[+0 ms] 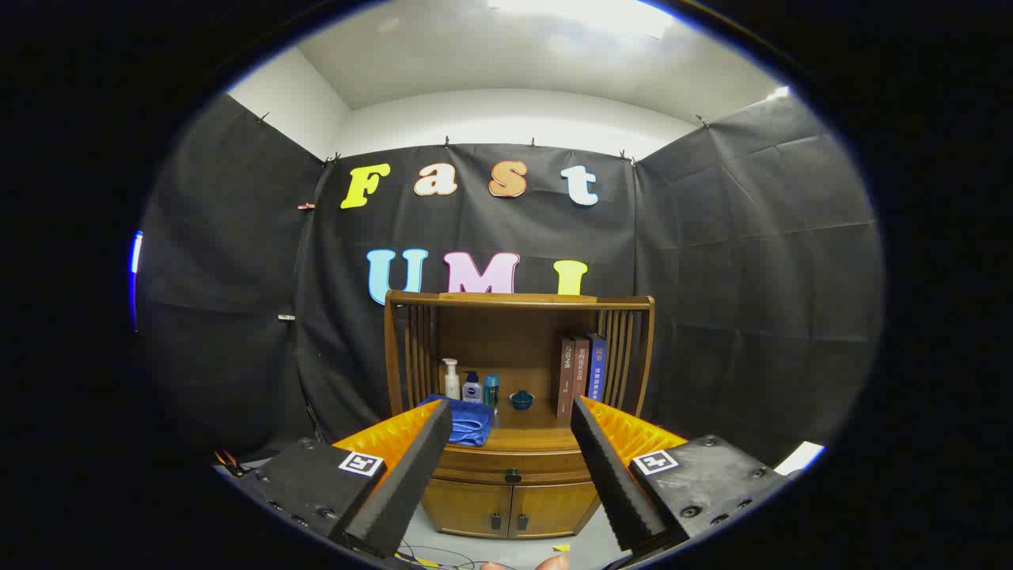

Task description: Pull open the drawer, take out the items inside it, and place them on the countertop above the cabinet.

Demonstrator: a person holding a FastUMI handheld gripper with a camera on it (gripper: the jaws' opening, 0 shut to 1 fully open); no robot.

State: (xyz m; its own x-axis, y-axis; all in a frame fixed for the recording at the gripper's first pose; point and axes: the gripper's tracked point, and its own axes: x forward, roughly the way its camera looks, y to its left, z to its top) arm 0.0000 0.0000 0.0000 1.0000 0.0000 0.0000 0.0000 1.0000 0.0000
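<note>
While the drawer point(513, 469) sits shut in the wooden cabinet point(514, 483), just under the countertop point(526, 440) and above two small doors point(510, 508), the gripper point(512, 412) hangs well short of it with jaws wide apart, holding nothing. Framed between the fingers, the countertop carries a folded blue towel point(467, 422) at left, three bottles point(470, 385) behind it, a small blue bowl point(521, 400) mid-shelf, and upright books point(580, 375) at right.

The gripper point(510, 412) is held level, its jaws spread wide apart and holding nothing
</note>
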